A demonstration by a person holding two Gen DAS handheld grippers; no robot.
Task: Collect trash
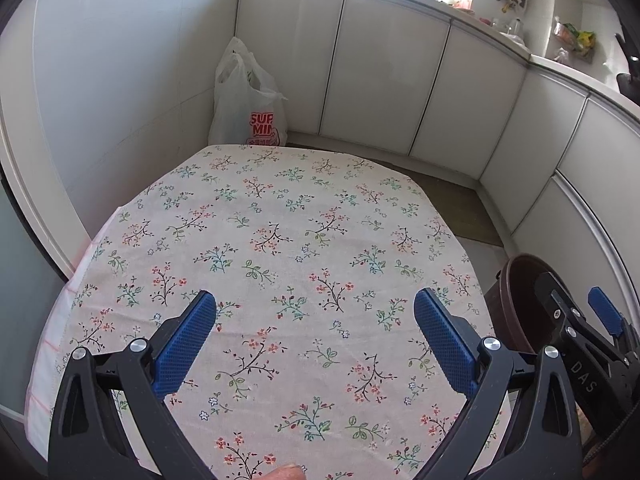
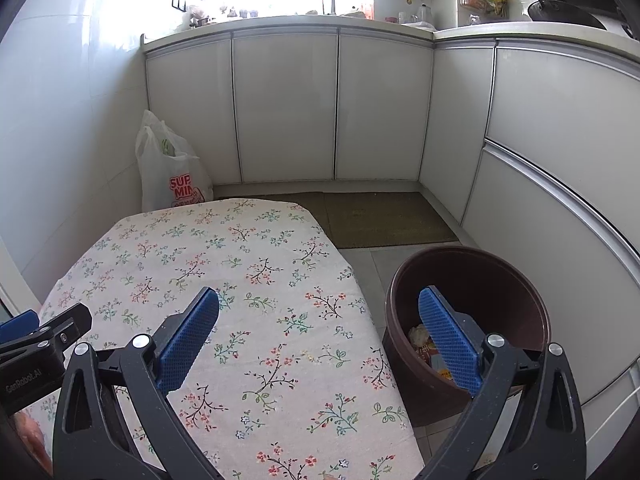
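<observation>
Both grippers hang over the near end of the table with nothing between their blue pads: the left gripper (image 1: 315, 310) is spread wide above the floral tablecloth (image 1: 280, 240), and the right gripper (image 2: 319, 308) is equally spread, one finger over the cloth and the other over the mouth of the brown bin (image 2: 516, 280).

That bin stands on the floor just beside the table's right edge. Down in its bottom lie a few bits of trash (image 2: 424, 344): something crumpled and pale, and some coloured wrappers. No litter shows on the cloth, so I'd judge the collecting is at or near its end. What's left would be a check for stray pieces.

Beyond the table, a doormat (image 2: 384, 220) lies before the white cabinets (image 2: 284, 108). A white supermarket bag (image 2: 172, 176) stands in the far left corner against the wall, well apart from the bin. Nothing blocks either gripper.
</observation>
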